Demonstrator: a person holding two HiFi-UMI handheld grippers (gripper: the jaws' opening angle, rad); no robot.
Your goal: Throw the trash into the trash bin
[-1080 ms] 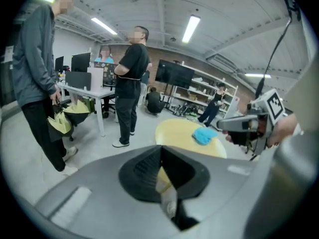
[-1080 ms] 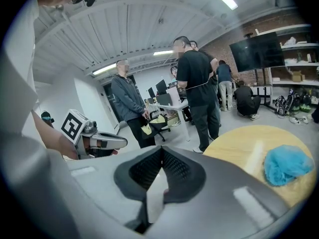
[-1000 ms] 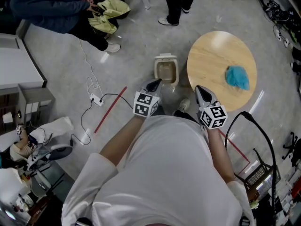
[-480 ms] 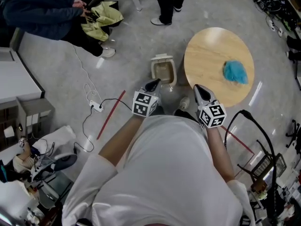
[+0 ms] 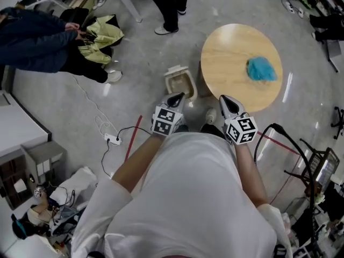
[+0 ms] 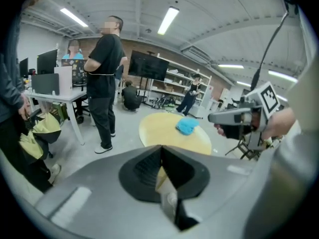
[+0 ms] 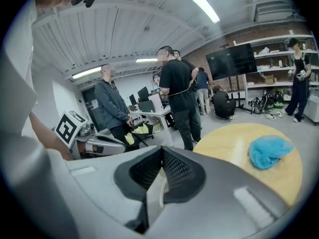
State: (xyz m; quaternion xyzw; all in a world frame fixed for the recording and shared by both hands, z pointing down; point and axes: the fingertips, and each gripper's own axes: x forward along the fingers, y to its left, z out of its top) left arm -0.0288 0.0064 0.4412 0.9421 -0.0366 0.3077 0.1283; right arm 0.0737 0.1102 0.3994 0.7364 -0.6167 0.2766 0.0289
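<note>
**Nothing binned yet: both claws empty, trash on the surface.**

Close to the person's body, the left claw (image 5: 176,97) and the right claw (image 5: 225,100) each have their jaws pressed together on nothing, as each gripper view shows. Just beyond them, the bin (image 5: 180,83) stands open-topped on the floor. What shows of its inside looks bare, though its bottom cannot be made out for sure. Farther off, right of the bin, the round surface (image 5: 226,52) carries the trash (image 5: 262,69), a crumpled blue wad well apart from both claws. By this reading the whole task is left to do: reach out, open a claw, grip the wad, carry it over the bin and let go.
</note>
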